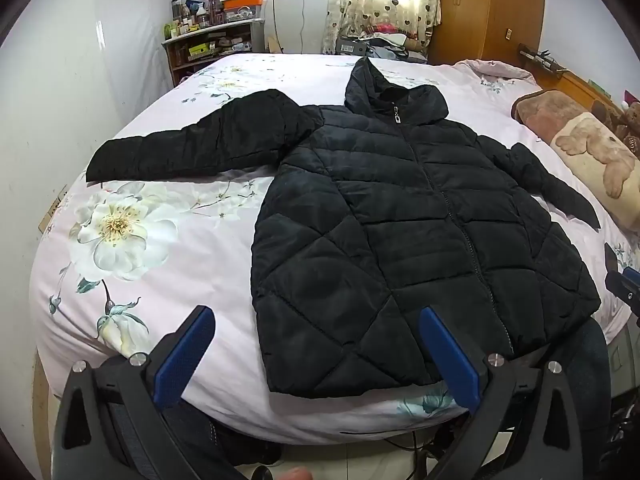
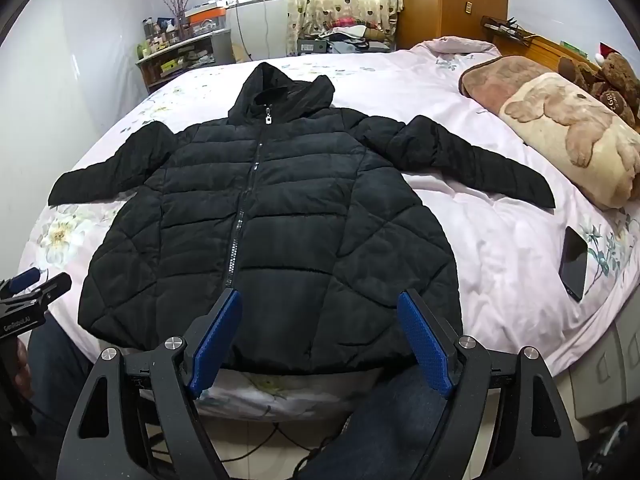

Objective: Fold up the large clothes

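Note:
A black quilted hooded jacket (image 1: 400,216) lies flat, zipped up, front side up on the bed, sleeves spread to both sides; it also shows in the right wrist view (image 2: 272,216). My left gripper (image 1: 316,320) is open and empty, hovering over the jacket's lower left hem at the bed's near edge. My right gripper (image 2: 320,300) is open and empty, hovering above the middle of the hem. The left gripper's tip shows at the left edge of the right wrist view (image 2: 28,284).
The bed (image 1: 160,264) has a pink floral sheet. A folded brown and cream blanket (image 2: 560,128) and teddy bears (image 2: 612,80) lie at the right. A black phone (image 2: 574,260) lies on the sheet at the right. A cluttered shelf (image 1: 212,44) stands behind the bed.

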